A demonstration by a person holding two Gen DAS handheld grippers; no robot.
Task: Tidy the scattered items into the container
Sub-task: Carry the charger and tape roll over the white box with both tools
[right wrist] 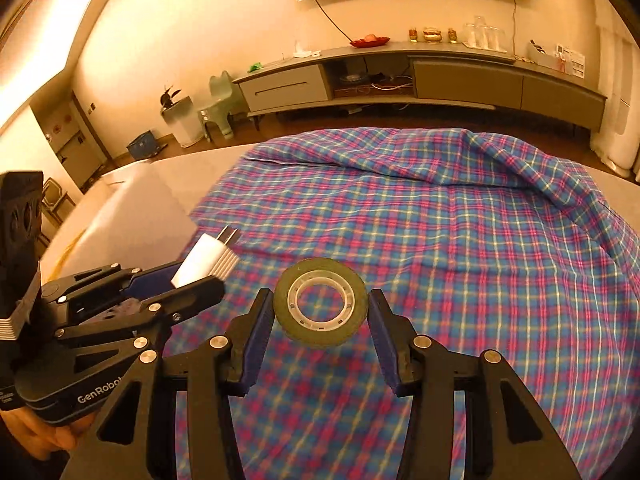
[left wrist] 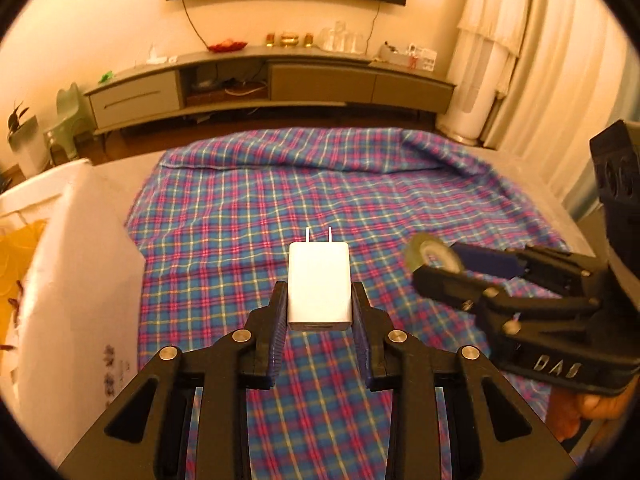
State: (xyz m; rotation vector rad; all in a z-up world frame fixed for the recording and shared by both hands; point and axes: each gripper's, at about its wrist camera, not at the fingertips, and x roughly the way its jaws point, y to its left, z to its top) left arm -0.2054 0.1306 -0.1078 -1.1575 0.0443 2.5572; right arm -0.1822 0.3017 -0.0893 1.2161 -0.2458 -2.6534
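Left wrist view: the left gripper point(left wrist: 319, 308) clamps a white charger point(left wrist: 319, 284) by its sides, prongs pointing away, above the plaid cloth point(left wrist: 280, 200). A white box point(left wrist: 80, 264) stands just to the left.

Right wrist view: the right gripper point(right wrist: 321, 314) grips a tape roll point(right wrist: 321, 307) by its rim, held flat above the cloth.

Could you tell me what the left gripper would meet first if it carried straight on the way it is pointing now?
Probably the plaid cloth. The left gripper, shut on the white charger, points downward at bare cloth beyond it. The white container sits off to the left, outside that line; depth is uncertain.
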